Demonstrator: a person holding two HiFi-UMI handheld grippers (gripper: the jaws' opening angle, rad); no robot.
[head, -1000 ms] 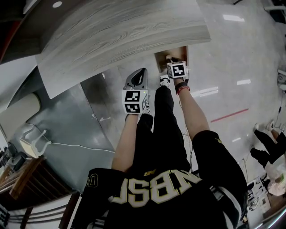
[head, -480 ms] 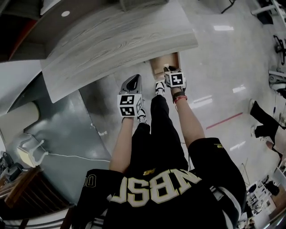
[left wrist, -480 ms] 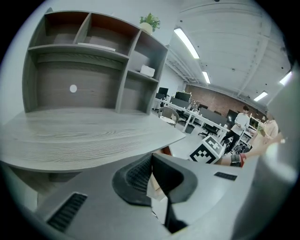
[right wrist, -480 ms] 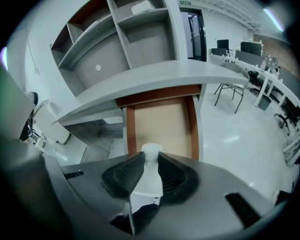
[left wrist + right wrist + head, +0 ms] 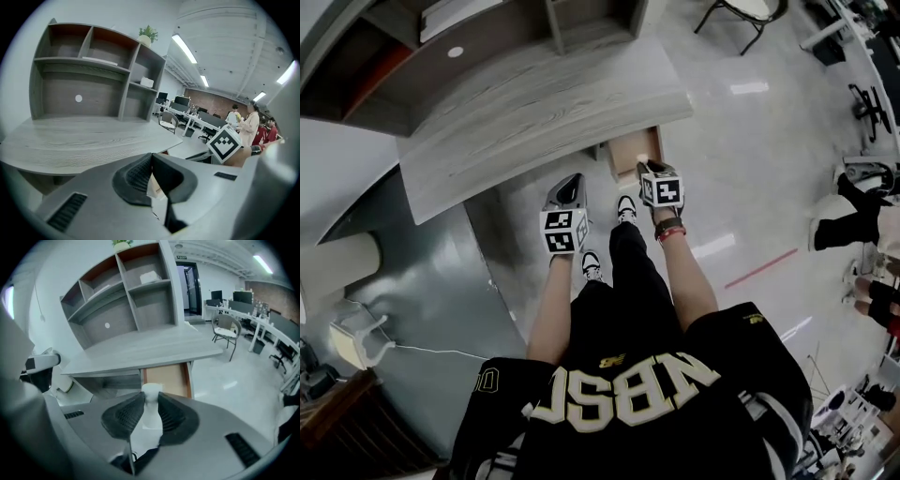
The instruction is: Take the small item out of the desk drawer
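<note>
The desk drawer [image 5: 630,150] stands pulled out under the grey wooden desk top [image 5: 534,117]; its light wood inside [image 5: 165,377] looks bare. My right gripper [image 5: 652,172] hangs just in front of the drawer, shut on a small white bottle-like item [image 5: 151,412] that stands upright between the pads [image 5: 125,414]. My left gripper [image 5: 566,191] is held left of the drawer, below the desk's front edge. In the left gripper view its jaws [image 5: 151,161] meet at the tips with nothing between them.
A grey shelf unit [image 5: 123,291] stands at the back of the desk, with a small plant [image 5: 147,33] on top. Office chairs [image 5: 225,331], tables and several people [image 5: 248,126] fill the room on the right. The person's legs and shoes [image 5: 624,208] are below the grippers.
The right gripper has drawn back out of the drawer toward the person with the white item in it. The left gripper has kept beside it. The head view has risen and widened.
</note>
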